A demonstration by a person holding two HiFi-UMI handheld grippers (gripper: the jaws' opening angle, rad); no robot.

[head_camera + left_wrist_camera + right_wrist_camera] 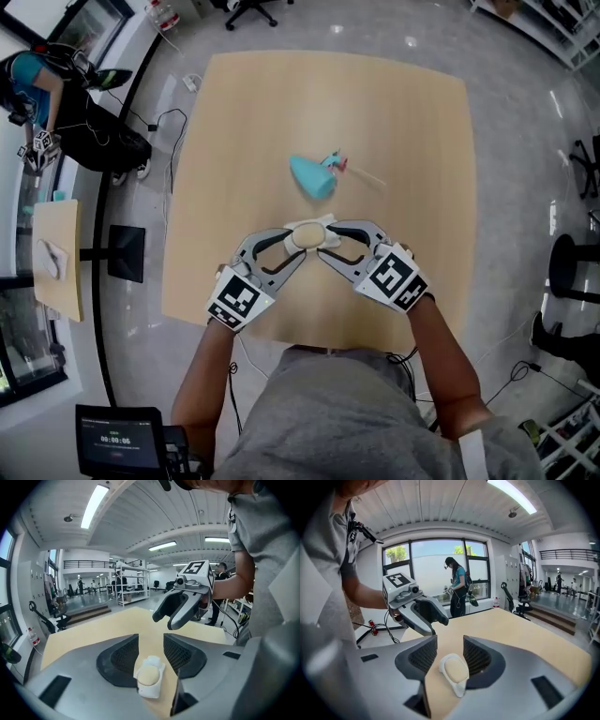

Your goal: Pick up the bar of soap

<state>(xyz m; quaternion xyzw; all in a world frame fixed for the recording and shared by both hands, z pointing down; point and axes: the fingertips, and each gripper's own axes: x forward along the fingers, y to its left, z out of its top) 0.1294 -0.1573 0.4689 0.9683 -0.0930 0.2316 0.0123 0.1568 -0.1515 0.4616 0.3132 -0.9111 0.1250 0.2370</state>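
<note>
I hold my left hand-held gripper (292, 246) and right hand-held gripper (328, 242) low in front of me, angled inward so their tips nearly meet in a V, both tilted downward. Each one's jaws stand apart. My left forearm (202, 375) and right forearm (445, 352) reach forward, elbows spread.

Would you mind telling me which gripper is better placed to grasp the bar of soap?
Left, though only narrowly: the bar of soap sits centred between the left gripper's open jaws, while between the right gripper's open jaws it lies nearer one jaw.
</note>
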